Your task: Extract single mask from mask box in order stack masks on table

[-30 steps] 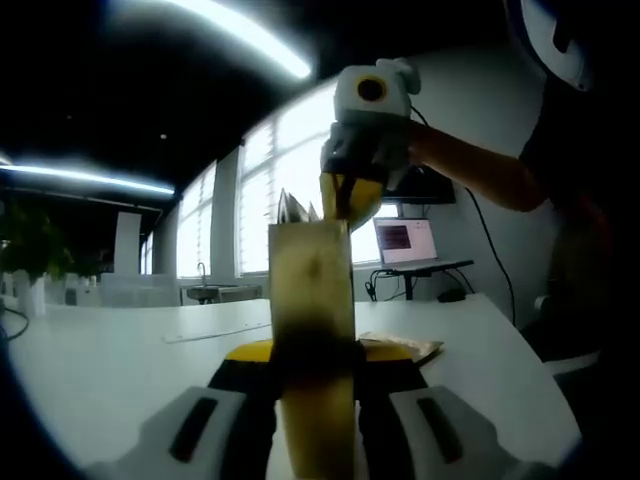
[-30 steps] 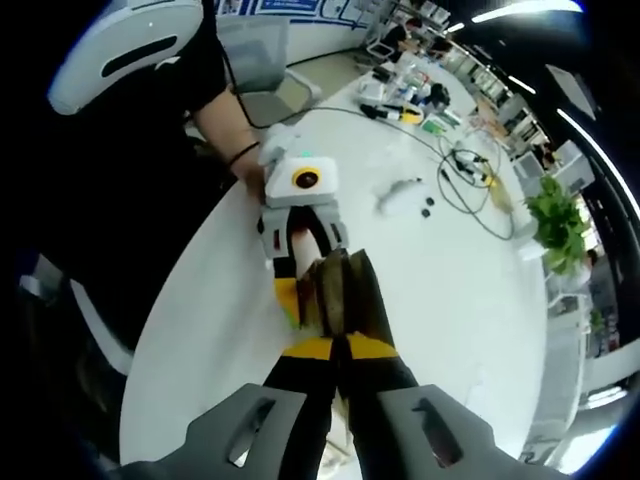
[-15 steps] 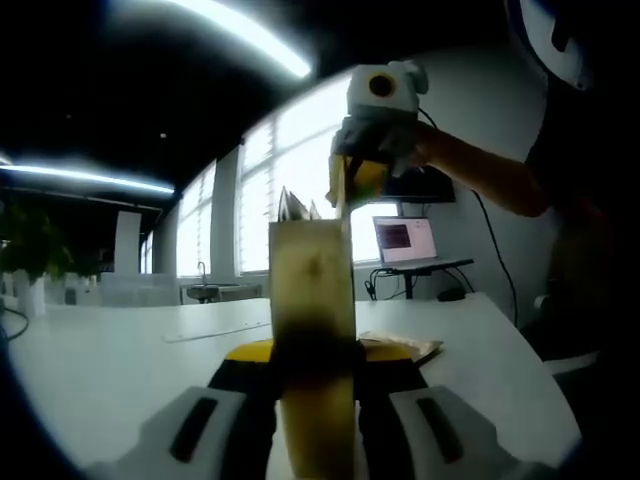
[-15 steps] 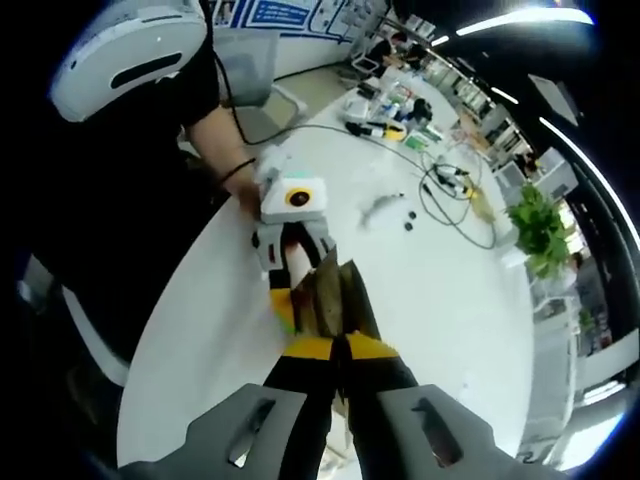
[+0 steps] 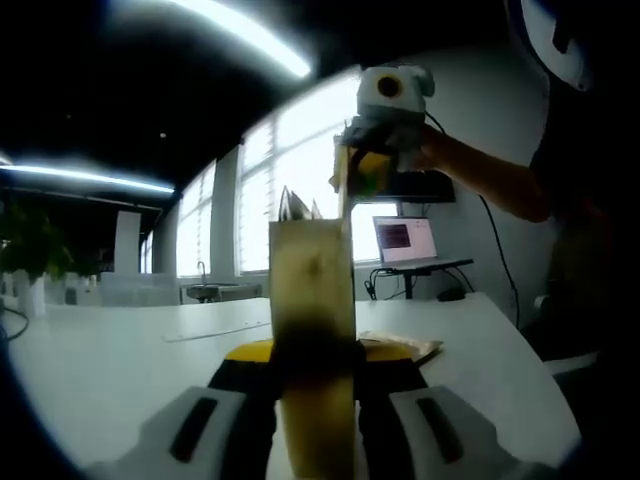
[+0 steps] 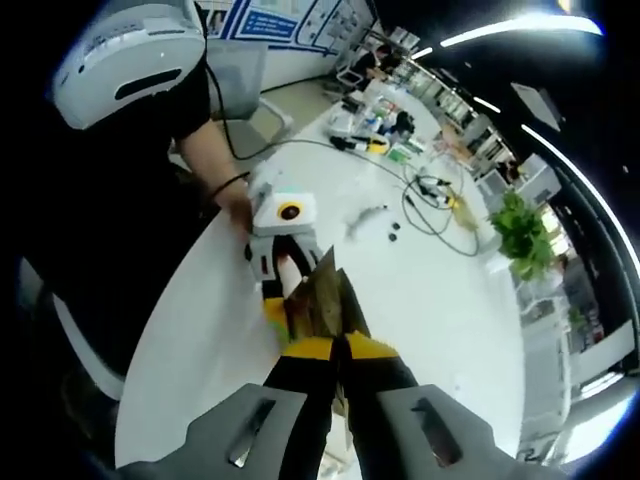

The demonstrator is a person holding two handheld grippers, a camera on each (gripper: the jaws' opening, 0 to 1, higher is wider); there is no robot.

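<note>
mask (image 6: 328, 300) between right gripper (image 6: 337, 345) jaws

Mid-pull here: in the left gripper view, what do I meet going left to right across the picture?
Plant → mask box clamped in the left gripper → right gripper above the box → laptop → person's arm.

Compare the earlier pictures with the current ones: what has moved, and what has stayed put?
The right gripper has risen above the box, drawing the mask it pinches up and away. The left gripper stays shut on the box, which has not shifted on the table.
</note>
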